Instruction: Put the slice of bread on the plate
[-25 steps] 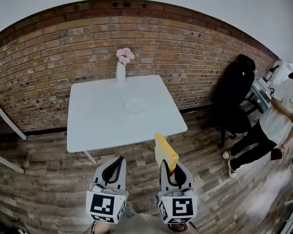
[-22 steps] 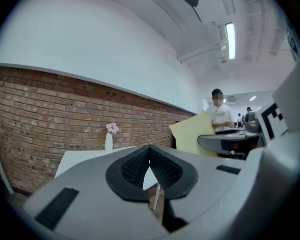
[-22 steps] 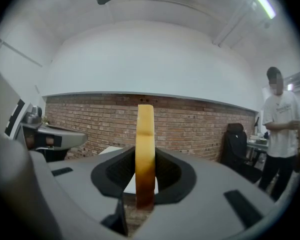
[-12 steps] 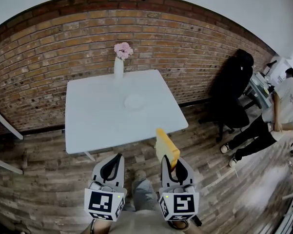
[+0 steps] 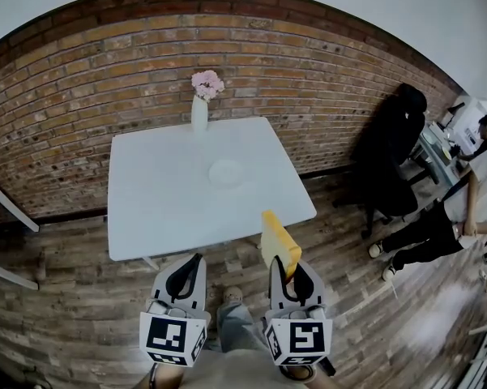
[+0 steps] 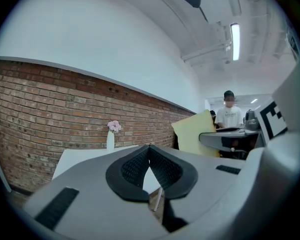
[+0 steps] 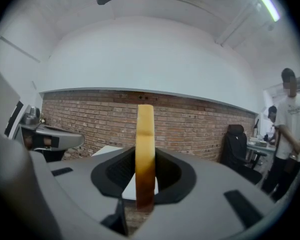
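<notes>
right gripper (image 5: 282, 271): clamped on bread slice (image 5: 276, 245), held upright on edge | bread: in the air over the table (image 5: 158, 209)'s near edge, well short of plate (image 5: 225, 172) at the table's middle | left gripper (image 5: 195, 262): jaws together, nothing between, before the table's near edge | change: both grippers slightly nearer the table than a second ago, grip the same

Office-type workroom with a brick wall and a bare plank floor.
Exposed brick wall (image 5: 308, 71) under white plaster; wood-plank floor (image 5: 81, 298); ceiling strip light (image 6: 235, 41). White bench (image 5: 162, 209) ahead of the fingers (image 5: 186, 278), with a white vase (image 5: 199, 113) of pink flowers (image 5: 207, 83) at its far edge. Black swivel office chair (image 5: 393, 148) ahead and right of the fingers, against the wall. Cluttered desk (image 5: 437, 148) further right, a person (image 5: 470, 209) standing beside it.
</notes>
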Motion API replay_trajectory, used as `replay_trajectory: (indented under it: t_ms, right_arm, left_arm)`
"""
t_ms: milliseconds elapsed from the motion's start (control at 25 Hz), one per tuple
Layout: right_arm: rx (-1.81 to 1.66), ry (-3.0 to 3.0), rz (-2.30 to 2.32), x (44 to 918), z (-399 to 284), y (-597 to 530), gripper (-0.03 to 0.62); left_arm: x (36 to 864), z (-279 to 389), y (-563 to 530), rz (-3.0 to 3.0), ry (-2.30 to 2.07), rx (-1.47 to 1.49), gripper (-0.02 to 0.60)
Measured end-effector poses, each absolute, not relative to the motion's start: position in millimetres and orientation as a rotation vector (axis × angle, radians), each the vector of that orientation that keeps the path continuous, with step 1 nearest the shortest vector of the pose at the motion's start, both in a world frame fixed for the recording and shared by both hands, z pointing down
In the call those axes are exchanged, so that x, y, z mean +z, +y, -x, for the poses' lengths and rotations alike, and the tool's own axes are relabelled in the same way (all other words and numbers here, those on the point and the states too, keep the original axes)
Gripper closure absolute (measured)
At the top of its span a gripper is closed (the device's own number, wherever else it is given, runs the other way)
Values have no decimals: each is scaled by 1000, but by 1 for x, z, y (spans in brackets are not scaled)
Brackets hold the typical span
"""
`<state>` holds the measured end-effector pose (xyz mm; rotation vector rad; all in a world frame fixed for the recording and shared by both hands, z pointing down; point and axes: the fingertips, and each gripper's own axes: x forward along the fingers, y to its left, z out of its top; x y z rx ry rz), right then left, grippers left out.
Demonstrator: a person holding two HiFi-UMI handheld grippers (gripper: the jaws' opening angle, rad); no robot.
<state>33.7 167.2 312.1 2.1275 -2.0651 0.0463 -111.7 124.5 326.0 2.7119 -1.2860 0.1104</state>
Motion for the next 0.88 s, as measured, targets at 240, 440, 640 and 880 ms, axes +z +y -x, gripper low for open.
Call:
replay_trajectory:
  t_ms: [240,440,640,880]
  right_arm:
    - [70,-2079,-2134,323,-48,145,499]
    - [83,-2109,-2108,328,-61,108,499]
    - [75,-2120,-2079,330,-78,68,499]
    - [79,-2140,-2033,340,-89,22,499]
  left_arm:
    - [334,97,104,-2719,-1292,144,572]
    - [333,83,70,-2714,-1325,156,572]
    - [337,66,35,-2690,-1346,144,572]
    - [349,47,-7,-2665,-1362,142,572]
